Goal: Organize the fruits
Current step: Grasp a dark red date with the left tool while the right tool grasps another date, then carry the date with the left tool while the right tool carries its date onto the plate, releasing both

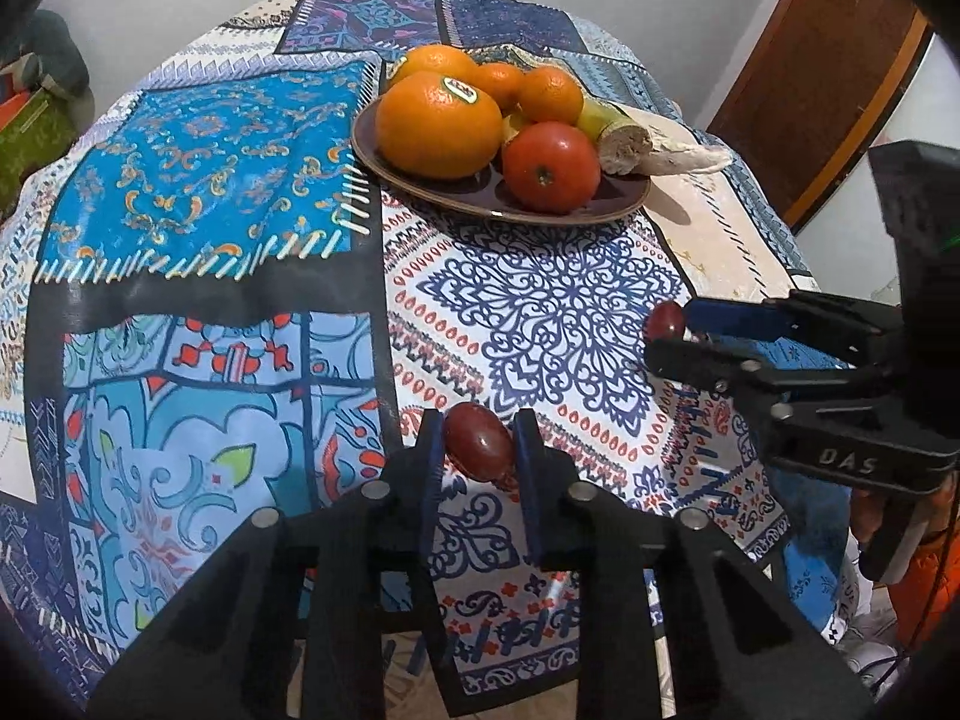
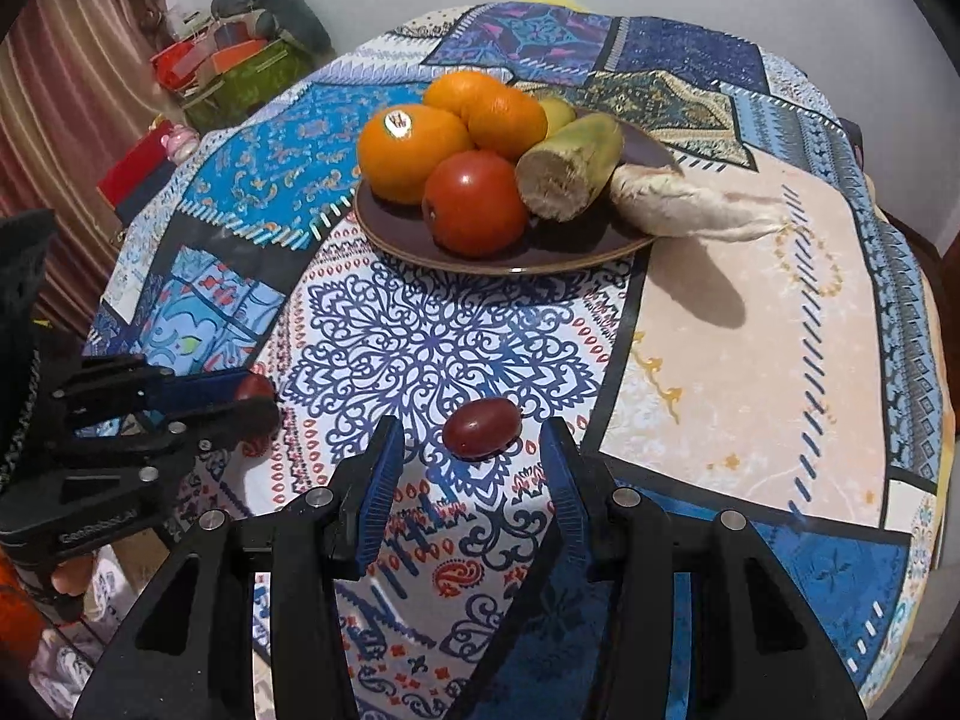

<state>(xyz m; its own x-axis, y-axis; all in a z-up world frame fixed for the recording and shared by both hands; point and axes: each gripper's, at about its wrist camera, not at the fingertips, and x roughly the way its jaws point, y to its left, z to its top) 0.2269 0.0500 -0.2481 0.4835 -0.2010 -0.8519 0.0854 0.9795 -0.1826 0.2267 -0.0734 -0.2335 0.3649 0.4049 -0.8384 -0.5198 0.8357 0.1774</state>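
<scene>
My left gripper (image 1: pixel 477 441) is shut on a small dark red grape tomato (image 1: pixel 478 442), held just above the patterned cloth; it also shows in the right wrist view (image 2: pixel 255 396). My right gripper (image 2: pixel 474 450) is open, its jaws on either side of a second grape tomato (image 2: pixel 482 427) that lies on the cloth; this tomato also shows in the left wrist view (image 1: pixel 665 320). A brown plate (image 1: pixel 420 180) further back holds oranges (image 1: pixel 441 123), a red tomato (image 1: pixel 551 165) and a cut corn cob (image 2: pixel 567 165).
The round table carries a blue patchwork cloth (image 1: pixel 198 180). A pale husk (image 2: pixel 690 207) sticks off the plate's right side. Boxes and clutter (image 2: pixel 234 66) stand beyond the table's left edge. A wooden door (image 1: pixel 816 78) is at the back right.
</scene>
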